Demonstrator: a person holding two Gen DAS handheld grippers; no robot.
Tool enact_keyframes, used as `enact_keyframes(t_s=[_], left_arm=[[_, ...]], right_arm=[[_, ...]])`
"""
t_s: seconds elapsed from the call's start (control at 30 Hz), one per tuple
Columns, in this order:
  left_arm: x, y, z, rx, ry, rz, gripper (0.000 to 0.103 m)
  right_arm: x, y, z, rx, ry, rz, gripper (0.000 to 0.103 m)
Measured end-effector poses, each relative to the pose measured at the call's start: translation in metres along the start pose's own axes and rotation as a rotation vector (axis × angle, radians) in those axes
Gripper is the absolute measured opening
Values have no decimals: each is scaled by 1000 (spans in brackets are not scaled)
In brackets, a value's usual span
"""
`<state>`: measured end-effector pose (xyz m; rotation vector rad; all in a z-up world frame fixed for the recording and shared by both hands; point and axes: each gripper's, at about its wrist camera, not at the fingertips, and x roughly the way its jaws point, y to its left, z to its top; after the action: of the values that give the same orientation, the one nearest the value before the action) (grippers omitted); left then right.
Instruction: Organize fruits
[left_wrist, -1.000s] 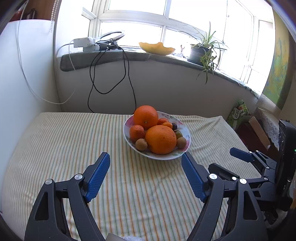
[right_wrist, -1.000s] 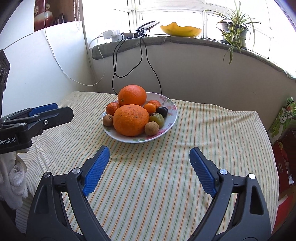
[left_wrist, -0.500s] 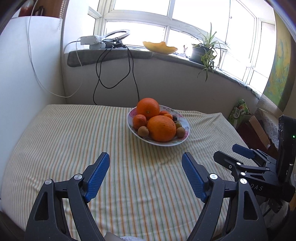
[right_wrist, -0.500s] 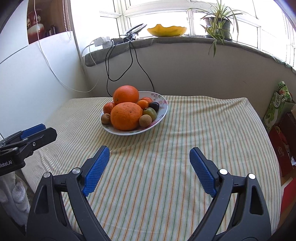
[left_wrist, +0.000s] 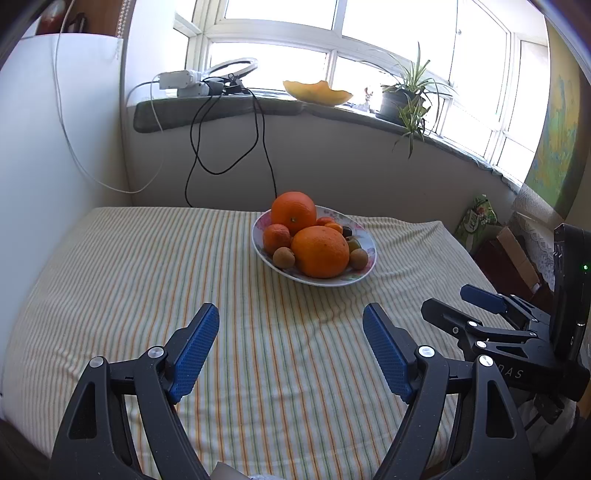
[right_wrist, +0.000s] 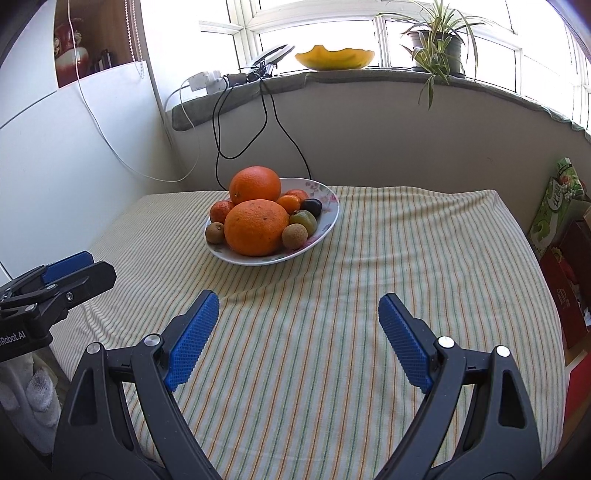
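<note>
Strong daylight pours in through the window (left_wrist: 332, 55) behind the sill, and its panes are blown out to plain white in both views. The striped tabletop (right_wrist: 351, 295) is evenly bright, with a soft shadow just in front of the plate (left_wrist: 314, 280). Both pictures are sharp, with no motion blur. The fisheye lens bends the walls and sill into curves, and the corners darken to black.

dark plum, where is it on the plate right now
In the right wrist view the dark plum lies on the right side of the plate, behind the green fruit and right of a small orange.
</note>
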<state>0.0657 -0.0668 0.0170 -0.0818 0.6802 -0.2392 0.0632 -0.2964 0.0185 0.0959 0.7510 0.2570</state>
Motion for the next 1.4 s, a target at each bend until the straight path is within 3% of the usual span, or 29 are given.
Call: enact_keyframes(t_s=[1.4], left_arm=[[4, 6, -1, -6, 7, 22, 80]], right_arm=[[5, -2, -4, -1, 18, -3, 91]])
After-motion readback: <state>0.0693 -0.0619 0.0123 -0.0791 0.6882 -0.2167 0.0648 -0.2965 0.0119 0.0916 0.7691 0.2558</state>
